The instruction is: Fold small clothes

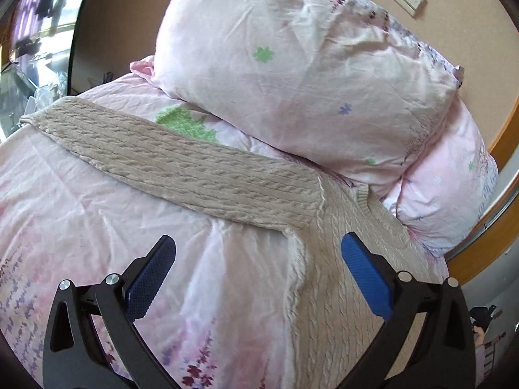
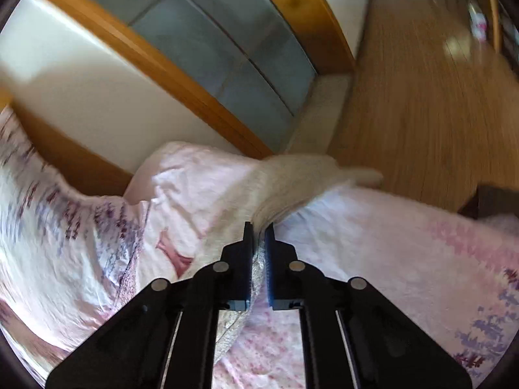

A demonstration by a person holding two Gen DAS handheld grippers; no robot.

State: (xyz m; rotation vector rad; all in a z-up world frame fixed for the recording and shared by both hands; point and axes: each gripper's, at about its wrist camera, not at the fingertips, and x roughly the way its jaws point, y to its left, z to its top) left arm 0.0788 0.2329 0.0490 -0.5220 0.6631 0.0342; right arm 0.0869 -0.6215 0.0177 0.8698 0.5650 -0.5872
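Note:
A beige cable-knit sweater (image 1: 331,278) lies flat on the pink floral bed cover (image 1: 81,214). One long sleeve (image 1: 181,162) stretches out to the left across the bed. My left gripper (image 1: 259,246) is open and empty, its blue pads hovering over the sweater's side edge near the armpit. In the right wrist view my right gripper (image 2: 259,230) is shut on a fold of the sweater (image 2: 292,181), whose pale knit runs forward from the jaws over the bed edge. That view is motion-blurred.
A large pink floral pillow (image 1: 292,74) leans against the wall behind the sweater, on a second one (image 1: 454,194). A wooden-framed panel (image 2: 181,74) and wood floor (image 2: 421,97) lie beyond the bed edge.

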